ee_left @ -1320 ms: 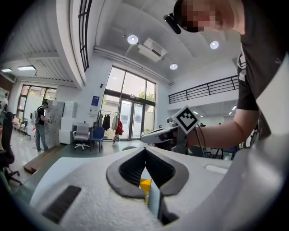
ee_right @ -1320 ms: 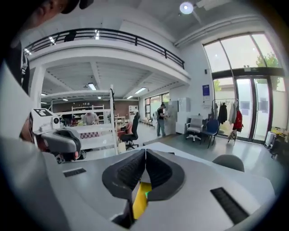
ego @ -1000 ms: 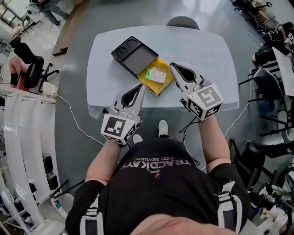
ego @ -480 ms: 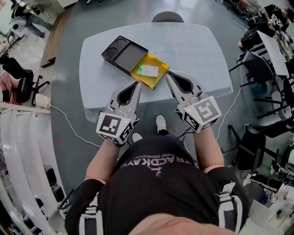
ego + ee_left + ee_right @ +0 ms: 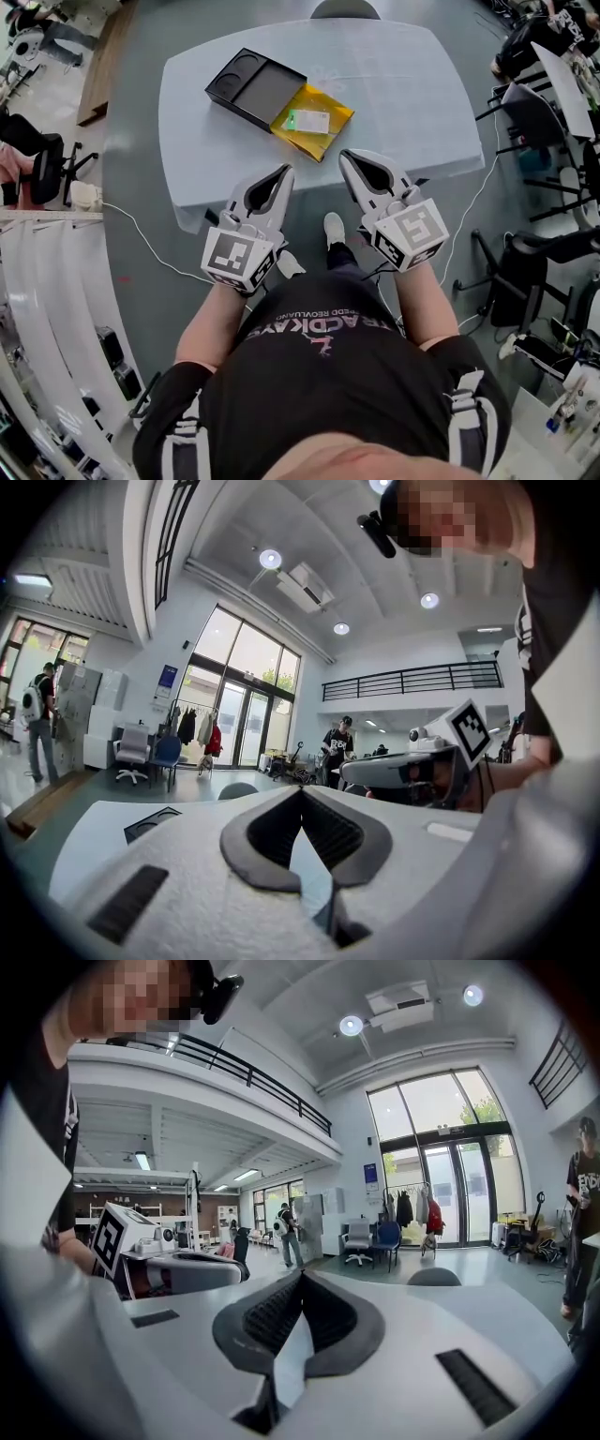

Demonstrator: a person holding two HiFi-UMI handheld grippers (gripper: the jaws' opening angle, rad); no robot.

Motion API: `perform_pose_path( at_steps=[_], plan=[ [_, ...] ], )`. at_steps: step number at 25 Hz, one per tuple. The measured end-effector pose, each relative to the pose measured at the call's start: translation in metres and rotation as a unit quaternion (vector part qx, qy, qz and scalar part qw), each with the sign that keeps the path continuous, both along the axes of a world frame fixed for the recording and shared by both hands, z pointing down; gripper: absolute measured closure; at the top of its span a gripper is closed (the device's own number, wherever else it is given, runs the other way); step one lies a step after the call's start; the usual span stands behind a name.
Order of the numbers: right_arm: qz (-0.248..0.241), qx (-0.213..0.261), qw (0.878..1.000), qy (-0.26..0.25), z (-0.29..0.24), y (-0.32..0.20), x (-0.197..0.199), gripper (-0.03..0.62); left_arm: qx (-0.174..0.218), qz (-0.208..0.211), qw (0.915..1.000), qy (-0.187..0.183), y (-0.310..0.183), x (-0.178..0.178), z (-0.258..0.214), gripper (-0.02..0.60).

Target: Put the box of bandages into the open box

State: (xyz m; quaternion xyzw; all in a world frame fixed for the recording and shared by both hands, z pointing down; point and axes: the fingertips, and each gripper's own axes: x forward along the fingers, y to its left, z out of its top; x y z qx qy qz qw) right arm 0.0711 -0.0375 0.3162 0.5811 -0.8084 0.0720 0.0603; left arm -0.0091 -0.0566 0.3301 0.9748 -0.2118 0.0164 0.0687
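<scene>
black open box (image 5: pixel 255 89), yellow box of bandages (image 5: pixel 314 122), pale blue table (image 5: pixel 403 84).

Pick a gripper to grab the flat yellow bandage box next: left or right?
Right, probably. The right gripper sits nearer the flat yellow bandage box; the left gripper is slightly farther back. Both are shut and empty.

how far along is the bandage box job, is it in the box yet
Looks done: the bandage box lies in the yellow open box, beside the black tray. In hand: nothing; left gripper and right gripper are shut and empty at the near edge of the table. Left: nothing obvious, though how well it sits is too small to tell.
</scene>
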Motion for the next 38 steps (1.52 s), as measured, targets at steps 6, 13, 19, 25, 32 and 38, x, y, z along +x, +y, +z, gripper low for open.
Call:
perform_pose_path(
  at_steps=[6,13,19,25,32,38],
  plan=[
    [-0.017,-0.002,1.0,0.006,0.003,-0.004,-0.016,0.582,0.004,0.0,1.0,0.0,-0.004,-0.008,-0.001,0.566],
    [-0.028,-0.006,1.0,0.008,0.005,-0.005,-0.03,0.582,0.006,-0.008,0.9999,0.003,-0.003,-0.023,-0.004,0.566],
    [-0.027,-0.007,1.0,0.006,0.007,-0.003,-0.036,0.583,-0.001,-0.014,0.9999,0.005,0.0,-0.032,0.001,0.566],
    [-0.027,-0.007,1.0,0.007,0.009,0.004,-0.036,0.583,-0.002,-0.01,0.9999,0.003,0.005,-0.031,0.003,0.565],
    [-0.014,-0.003,1.0,0.007,0.007,0.012,-0.025,0.583,0.002,0.001,1.0,0.001,0.012,-0.021,0.002,0.565],
    [-0.012,-0.003,1.0,0.003,0.007,0.016,-0.019,0.583,0.001,0.006,1.0,0.0,0.016,-0.015,0.002,0.566]
  ],
)
